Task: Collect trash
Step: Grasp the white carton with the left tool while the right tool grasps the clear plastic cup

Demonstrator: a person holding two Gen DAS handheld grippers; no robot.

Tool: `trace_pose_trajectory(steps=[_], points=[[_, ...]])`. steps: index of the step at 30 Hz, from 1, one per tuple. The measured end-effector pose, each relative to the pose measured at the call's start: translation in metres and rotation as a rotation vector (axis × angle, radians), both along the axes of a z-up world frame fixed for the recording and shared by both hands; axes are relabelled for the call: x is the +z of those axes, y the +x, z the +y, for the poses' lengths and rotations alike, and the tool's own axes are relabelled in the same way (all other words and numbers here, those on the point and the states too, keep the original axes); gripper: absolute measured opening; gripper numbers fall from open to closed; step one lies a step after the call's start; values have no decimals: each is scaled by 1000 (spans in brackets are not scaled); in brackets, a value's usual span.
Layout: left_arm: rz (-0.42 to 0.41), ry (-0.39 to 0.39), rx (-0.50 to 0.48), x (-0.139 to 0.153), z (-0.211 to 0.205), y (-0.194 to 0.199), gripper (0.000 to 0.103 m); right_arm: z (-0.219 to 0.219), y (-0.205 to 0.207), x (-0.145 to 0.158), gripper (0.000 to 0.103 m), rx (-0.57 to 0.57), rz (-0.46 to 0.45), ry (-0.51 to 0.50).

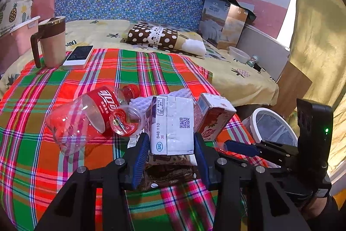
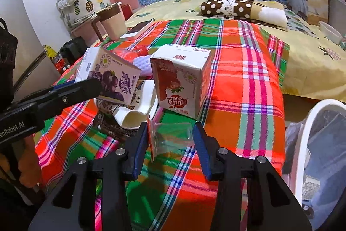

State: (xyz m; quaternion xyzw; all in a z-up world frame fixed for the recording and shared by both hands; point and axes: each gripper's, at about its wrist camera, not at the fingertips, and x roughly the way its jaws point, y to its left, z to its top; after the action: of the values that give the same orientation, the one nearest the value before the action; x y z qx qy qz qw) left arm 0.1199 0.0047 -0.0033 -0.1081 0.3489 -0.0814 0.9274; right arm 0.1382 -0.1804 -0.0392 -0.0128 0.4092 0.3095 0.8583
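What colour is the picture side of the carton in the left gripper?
Purple and white on the carton; the right wrist view shows it best.

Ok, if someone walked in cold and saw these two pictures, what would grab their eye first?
Probably the loud plaid cloth covering the bed, with a heap of trash at its near edge: a crushed red bottle, a purple carton between the left tool's fingers, and a red carton beside it. Next, the right tool around a clear plastic bag, with a white bin to its right.

Both wrist views: looking low and close across the plaid cloth (image 1: 151, 70) toward the headboard, sharing the purple carton (image 1: 173, 125) (image 2: 112, 77) and red carton (image 1: 213, 118) (image 2: 183, 81).
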Motion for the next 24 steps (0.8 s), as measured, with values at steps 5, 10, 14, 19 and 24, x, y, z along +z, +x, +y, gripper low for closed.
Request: trace_pose_trajectory(steps=[5,10,14,19,24], points=[[-31,6,-8,12,-3,-9,42,-11,-9,8,44,-35,-26,20],[-52,4,-30,21,-11,-20,42,-23,-17,15,44,-75,-49,33],[-61,-1,-52,26,-19,-28,42,-33,-22,18,44,-111,-65,37],[-63,-5,-89,28,-34,-35,42,-45,-27,21,44,-154,-81,35],[-56,-9,-135,27,-51,-40,42,-57,-33,23,44,-195,-94,30]])
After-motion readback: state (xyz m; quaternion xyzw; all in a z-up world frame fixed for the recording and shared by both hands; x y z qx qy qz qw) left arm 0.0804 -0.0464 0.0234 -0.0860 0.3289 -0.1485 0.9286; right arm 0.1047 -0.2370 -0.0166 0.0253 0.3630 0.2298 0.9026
